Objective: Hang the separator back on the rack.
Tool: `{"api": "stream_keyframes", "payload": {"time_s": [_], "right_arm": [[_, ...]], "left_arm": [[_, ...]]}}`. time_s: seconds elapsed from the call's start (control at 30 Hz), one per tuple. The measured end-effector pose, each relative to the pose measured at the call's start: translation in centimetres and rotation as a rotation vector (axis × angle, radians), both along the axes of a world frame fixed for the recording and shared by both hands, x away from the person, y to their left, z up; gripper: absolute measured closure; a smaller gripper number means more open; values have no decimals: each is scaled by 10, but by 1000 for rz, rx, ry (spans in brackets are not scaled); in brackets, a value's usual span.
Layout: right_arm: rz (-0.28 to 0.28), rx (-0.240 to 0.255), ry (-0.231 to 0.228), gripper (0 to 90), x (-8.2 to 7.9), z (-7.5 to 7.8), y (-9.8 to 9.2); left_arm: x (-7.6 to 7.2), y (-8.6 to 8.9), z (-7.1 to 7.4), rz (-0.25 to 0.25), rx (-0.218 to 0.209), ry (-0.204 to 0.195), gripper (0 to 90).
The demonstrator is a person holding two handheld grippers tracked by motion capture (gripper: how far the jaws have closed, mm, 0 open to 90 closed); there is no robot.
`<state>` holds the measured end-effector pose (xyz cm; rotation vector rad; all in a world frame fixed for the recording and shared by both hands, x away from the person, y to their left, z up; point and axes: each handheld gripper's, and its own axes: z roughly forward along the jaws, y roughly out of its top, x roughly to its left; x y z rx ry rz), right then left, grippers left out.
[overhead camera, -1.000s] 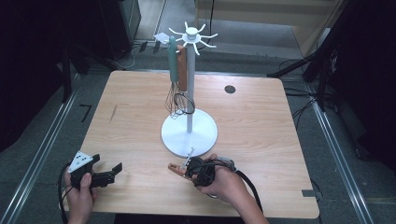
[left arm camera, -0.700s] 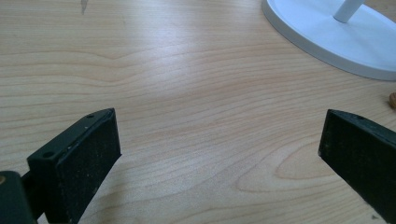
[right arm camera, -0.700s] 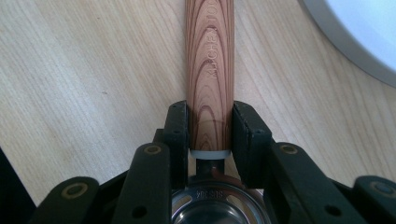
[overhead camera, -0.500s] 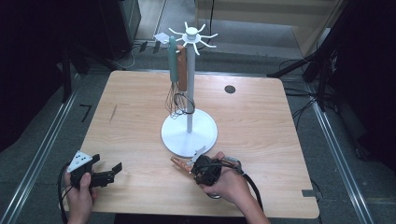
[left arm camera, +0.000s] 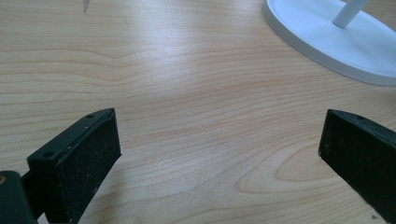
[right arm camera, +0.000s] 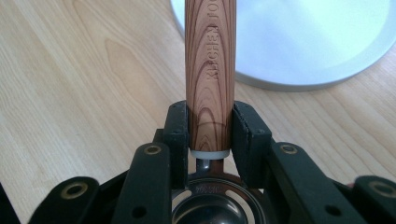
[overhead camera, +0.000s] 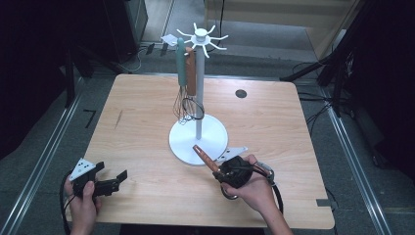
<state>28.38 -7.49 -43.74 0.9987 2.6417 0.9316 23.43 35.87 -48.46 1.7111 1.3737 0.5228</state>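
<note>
Two grippers: one busy, one idle.
Right gripper (right arm camera: 210, 133): jaws narrowed onto the wood-handled utensil (right arm camera: 210, 60), pads pressing both sides of its handle near the metal end.
Wood-handled utensil: held just in front of the white stand (overhead camera: 198, 142), handle tip slanting up toward the base rim; a metal bowl shows below the jaws in the right gripper view, so it is probably a ladle or spoon.
Left gripper (overhead camera: 108, 182): jaws wide apart with nothing between them, well to the left of the stand, low over the table (overhead camera: 142, 117).
Stand's load: a green-handled whisk (overhead camera: 181, 81) and a brown-handled whisk (overhead camera: 191, 78) hang from the top spokes, side by side.
Done: two utensils hung; third picked up.
Left: seemingly lifting it and hooking it on a free spoke.
</note>
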Motion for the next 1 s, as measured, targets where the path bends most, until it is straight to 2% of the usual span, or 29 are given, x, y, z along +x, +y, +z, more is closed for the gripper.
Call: {"api": "stream_keyframes", "payload": {"time_s": [0.13, 0.3, 0.47, 0.63, 1.0], "right_arm": [[-34, 95, -5, 710, 3, -1, -9], [-97, 151, -50, 709, 6, -1, -19], [-149, 193, -112, 709, 5, 1, -25], [-176, 231, -164, 709, 4, 3, -28], [-223, 288, -228, 709, 2, 8, -37]], "left_arm": [[-1, 1, 0, 11, -2, -9, 0], [-1, 1, 0, 18, -13, -14, 0], [-1, 1, 0, 19, -11, -14, 0], [-1, 2, 0, 21, -12, -13, 0], [-1, 2, 0, 26, -20, -12, 0]]}}
